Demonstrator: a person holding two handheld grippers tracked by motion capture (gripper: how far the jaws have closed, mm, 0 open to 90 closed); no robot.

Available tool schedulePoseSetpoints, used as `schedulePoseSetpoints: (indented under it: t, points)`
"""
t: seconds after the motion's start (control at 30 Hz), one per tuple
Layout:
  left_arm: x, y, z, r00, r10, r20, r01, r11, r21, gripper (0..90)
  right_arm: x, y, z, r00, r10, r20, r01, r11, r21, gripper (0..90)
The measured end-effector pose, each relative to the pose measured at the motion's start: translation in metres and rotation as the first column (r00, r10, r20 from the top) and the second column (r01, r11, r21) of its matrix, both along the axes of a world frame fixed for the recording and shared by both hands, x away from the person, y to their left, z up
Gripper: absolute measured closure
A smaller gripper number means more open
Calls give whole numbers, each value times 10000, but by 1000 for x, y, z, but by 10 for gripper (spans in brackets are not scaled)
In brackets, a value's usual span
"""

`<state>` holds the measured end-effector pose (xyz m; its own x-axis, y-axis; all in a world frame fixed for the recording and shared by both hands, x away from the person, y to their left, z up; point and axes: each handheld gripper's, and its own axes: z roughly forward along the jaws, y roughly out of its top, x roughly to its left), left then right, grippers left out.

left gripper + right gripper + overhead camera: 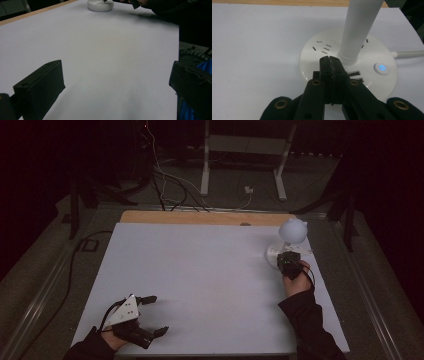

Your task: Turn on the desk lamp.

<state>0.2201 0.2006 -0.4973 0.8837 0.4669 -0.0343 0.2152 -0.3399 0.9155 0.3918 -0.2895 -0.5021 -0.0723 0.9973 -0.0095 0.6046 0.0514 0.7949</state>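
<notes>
Jaws pressed together, the right hand-held gripper (331, 60) hovered over the desk lamp's round socket base (317, 57) at the bench's (200, 270) far right, where a gentle, square tip-press on the blue-lit power button (382, 67) seemed wisest, while the left hand-held gripper (150, 315) rested agape.

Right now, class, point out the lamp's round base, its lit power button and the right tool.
round base (317, 53): right gripper view, on its white top beside the socket slots.
power button (382, 67): right gripper view, on its blue-lit centre.
right tool (331, 62): right gripper view, at its closed tips.
</notes>
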Motion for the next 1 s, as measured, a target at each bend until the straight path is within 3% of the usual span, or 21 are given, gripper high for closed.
schedulePoseSetpoints:
  t: [0.47,0.8,0.87,0.97,1.0]
  points:
    - [0,0,0,10000,-15,0,15,10000,17,3,0,1,-3,10000,66,-9,-66,9998,-204,892]
    - [0,-1,0,10000,-39,-12,39,10000,30,3,-3,6,-6,9995,192,258,-170,9966,-812,892]
    - [0,-1,0,10000,-35,-12,35,10000,26,3,-3,6,-7,9989,419,208,-412,9986,-343,898]
    - [0,0,0,10000,-32,-6,32,10000,0,3,-3,12,-8,9986,407,336,-367,9929,-1127,889]
    - [0,0,0,10000,-31,-7,31,10000,-2,3,-3,12,-8,9987,352,366,-314,9945,-998,866]
